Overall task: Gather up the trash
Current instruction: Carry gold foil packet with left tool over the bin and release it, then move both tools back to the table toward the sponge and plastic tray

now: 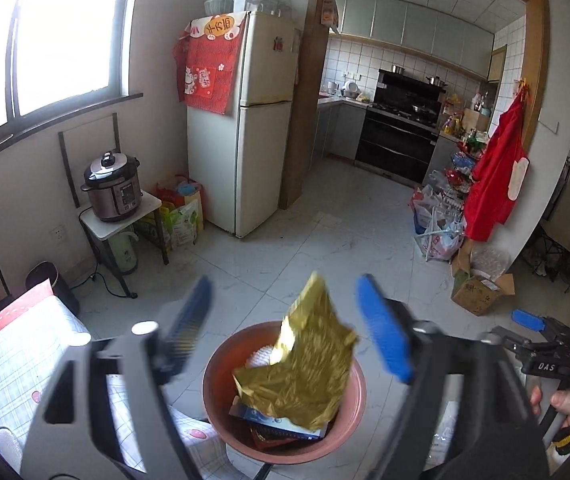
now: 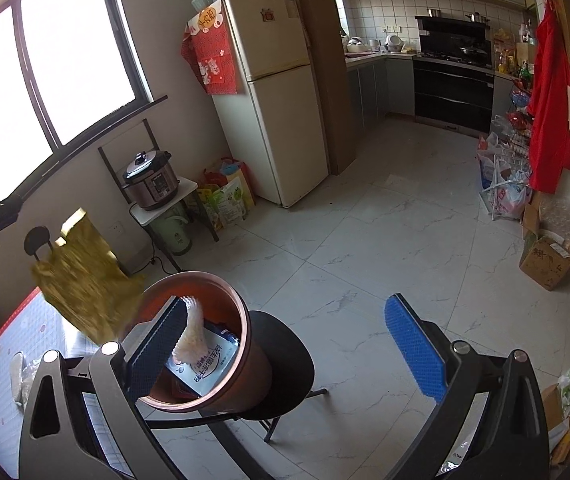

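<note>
The left gripper (image 1: 285, 328) points down over the trash bin, its jaws spread wide, one blue pad on each side of a crumpled gold wrapper (image 1: 305, 368). The wrapper touches neither pad; motion-blurred, it sits between them, directly above the open mouth of the brown bin (image 1: 349, 432). In the right wrist view the same gold wrapper (image 2: 85, 280) shows in the air just left of the bin's rim (image 2: 205, 278), above the near edge of the patterned worktop (image 2: 25, 320).

The right gripper (image 2: 289, 344) is held level and to the right of the bin, jaws also spread and gripping nothing; its left pad overlaps the bin's near rim in view. From the left camera, the person's right hand (image 1: 565, 404) grips that tool's handle at the far right.

Inside the bin lie a white-and-blue packet (image 2: 209, 364) and a pale crinkled piece (image 2: 193, 332). The bin stands on a round black stool (image 2: 285, 360) on the tiled floor (image 2: 385, 240).
</note>
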Demonstrator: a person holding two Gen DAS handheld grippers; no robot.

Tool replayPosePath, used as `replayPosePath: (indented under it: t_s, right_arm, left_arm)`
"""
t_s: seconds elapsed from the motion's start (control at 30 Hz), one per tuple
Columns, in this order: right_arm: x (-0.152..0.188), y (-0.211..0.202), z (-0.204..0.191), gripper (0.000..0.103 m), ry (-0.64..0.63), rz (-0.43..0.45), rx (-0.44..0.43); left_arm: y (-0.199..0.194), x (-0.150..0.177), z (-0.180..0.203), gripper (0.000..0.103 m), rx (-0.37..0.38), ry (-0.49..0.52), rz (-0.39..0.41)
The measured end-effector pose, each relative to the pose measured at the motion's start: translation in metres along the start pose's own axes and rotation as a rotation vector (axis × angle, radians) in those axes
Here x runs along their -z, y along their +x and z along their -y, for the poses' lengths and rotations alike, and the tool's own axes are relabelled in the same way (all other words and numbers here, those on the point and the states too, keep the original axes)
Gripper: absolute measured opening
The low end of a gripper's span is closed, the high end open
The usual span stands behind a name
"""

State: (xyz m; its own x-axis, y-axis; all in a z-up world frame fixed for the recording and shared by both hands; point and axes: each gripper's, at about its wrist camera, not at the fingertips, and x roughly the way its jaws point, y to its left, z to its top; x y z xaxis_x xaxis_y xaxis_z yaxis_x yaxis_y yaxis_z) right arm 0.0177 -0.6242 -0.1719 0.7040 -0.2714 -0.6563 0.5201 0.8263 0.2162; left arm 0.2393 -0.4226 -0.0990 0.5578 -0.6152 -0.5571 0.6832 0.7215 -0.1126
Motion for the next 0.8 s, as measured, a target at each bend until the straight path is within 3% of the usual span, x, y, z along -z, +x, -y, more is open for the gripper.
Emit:
replayPosePath:
  t_s: [0.07,0.17,0.33,0.8]
  right_arm:
    - [0.001,-0.002,0.001,0.098,0.004,0.003,0.001]
    - [0.001,-0.002,-0.004,0.098,0.004,0.004,-0.003]
    - [0.000,-0.002,-0.020,0.098,-0.018,0.010,-0.031]
    - [0.007,-0.024,-0.126,0.098,-0.162,0.012,-0.139]
  left_arm:
    - [-0.007,-0.002,0.001,0.087,0.011,-0.004,0.029]
    - [-0.023,0.001,-0.007,0.096,-0.029,0.001,0.041]
    - [-0.060,0.015,-0.036,0.097,-0.104,-0.035,0.045]
    - [-0.187,0.082,-0.151,0.097,-0.323,-0.225,0.044]
